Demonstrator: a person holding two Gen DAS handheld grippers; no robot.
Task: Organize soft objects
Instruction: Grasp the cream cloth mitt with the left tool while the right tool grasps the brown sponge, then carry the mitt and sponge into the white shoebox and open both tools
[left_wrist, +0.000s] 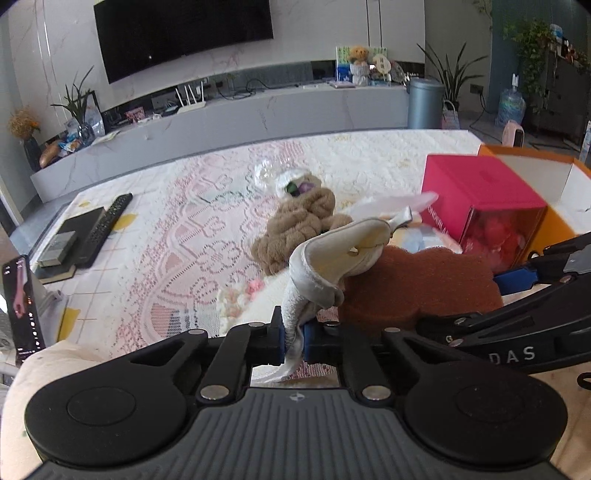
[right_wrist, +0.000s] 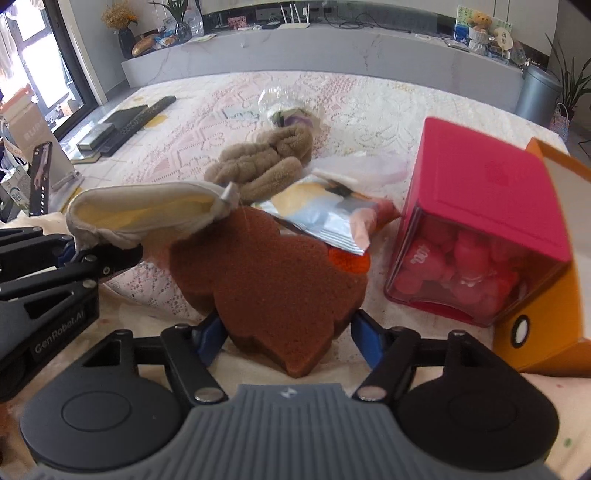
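The left hand-held gripper (left_wrist: 294, 338) is pressed together on the tail of a white fabric pouch (left_wrist: 332, 254), which rises from its blue fingers and leans against the brown sponge (right_wrist: 273, 280). The right hand-held gripper (right_wrist: 286, 338) pinches that brown sponge by both sides, holding it upright over the lace-covered worktop (left_wrist: 177, 236). Just behind the sponge lies a foil packet (right_wrist: 325, 218), and behind that a tan plush bundle (right_wrist: 264, 162). A pink box (right_wrist: 484, 218) with a clear front stands to the right of the sponge, touching an orange box (right_wrist: 546, 295). A remote control (left_wrist: 107, 221) lies well to the left of the sponge.
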